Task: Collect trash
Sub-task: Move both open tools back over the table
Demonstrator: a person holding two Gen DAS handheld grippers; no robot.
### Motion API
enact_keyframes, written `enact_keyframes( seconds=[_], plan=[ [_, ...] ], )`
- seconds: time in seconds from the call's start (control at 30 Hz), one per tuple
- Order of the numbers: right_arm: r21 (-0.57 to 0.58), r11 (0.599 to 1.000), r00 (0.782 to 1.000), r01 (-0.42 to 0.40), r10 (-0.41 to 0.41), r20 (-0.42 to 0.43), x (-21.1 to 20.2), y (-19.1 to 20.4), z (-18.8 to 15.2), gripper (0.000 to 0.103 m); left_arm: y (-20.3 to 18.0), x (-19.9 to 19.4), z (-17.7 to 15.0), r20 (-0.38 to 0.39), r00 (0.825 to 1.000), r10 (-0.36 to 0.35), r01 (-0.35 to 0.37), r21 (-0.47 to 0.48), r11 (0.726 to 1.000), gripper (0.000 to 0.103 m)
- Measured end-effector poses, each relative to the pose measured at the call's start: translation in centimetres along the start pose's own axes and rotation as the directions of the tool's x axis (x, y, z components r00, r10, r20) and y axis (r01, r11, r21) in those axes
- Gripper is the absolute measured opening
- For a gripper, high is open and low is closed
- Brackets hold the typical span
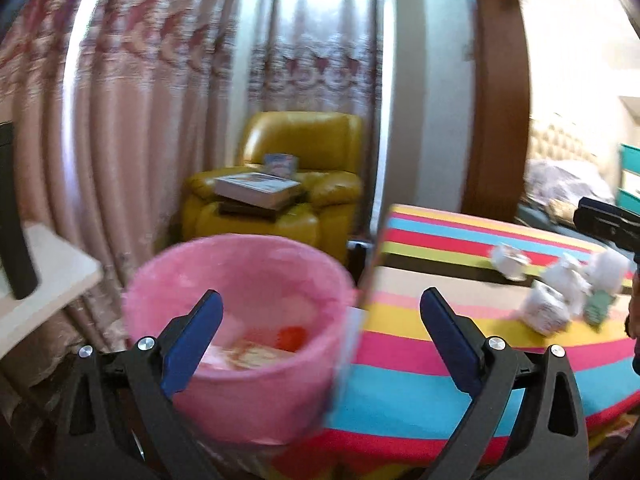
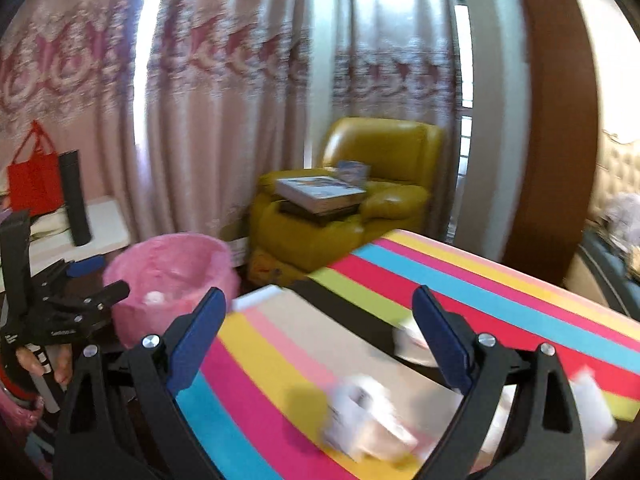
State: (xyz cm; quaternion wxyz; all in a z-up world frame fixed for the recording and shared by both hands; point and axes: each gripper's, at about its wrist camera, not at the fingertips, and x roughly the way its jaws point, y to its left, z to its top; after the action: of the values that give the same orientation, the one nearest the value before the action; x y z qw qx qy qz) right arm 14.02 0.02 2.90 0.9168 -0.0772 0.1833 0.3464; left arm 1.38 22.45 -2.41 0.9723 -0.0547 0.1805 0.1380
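Crumpled white paper scraps (image 2: 368, 424), blurred

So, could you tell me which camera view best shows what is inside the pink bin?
The left wrist view: the pink bin sits close below, its mouth open to the camera, with blurred trash inside. The right wrist view shows the bin farther off at the left, its contents mostly hidden.

Left gripper (image 1: 320, 312), right gripper (image 2: 316, 312): black plastic frames, blue pads (image 1: 192, 340) on fingers, silver screws (image 1: 146, 343) at pivots, triangular cutouts.
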Motion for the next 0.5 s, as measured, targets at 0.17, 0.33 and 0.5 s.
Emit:
enact_keyframes(
  seconds=[0.17,0.33,0.5],
  plan=[
    [0.043,0.991,0.992,0.124,-0.124,-0.017,-3.9,-4.6,-3.4,0.091,-6.3,1.8,-0.5,-0.07,0.991,-0.116,0.121,0.064,0.991,0.093],
    [0.102,0.968,0.973,0.229,-0.225,-0.044,-7.4,-8.4,-6.8,0.091,-13.1,2.9,-1.2,-0.111,0.969,-0.221,0.236,0.15,0.96,0.094],
    [0.136,0.939,0.949,0.316,-0.309,-0.067,-9.6,-11.3,-9.5,0.091,-18.8,4.6,-1.7,-0.167,0.946,-0.278,0.307,0.184,0.934,0.094]
  ],
)
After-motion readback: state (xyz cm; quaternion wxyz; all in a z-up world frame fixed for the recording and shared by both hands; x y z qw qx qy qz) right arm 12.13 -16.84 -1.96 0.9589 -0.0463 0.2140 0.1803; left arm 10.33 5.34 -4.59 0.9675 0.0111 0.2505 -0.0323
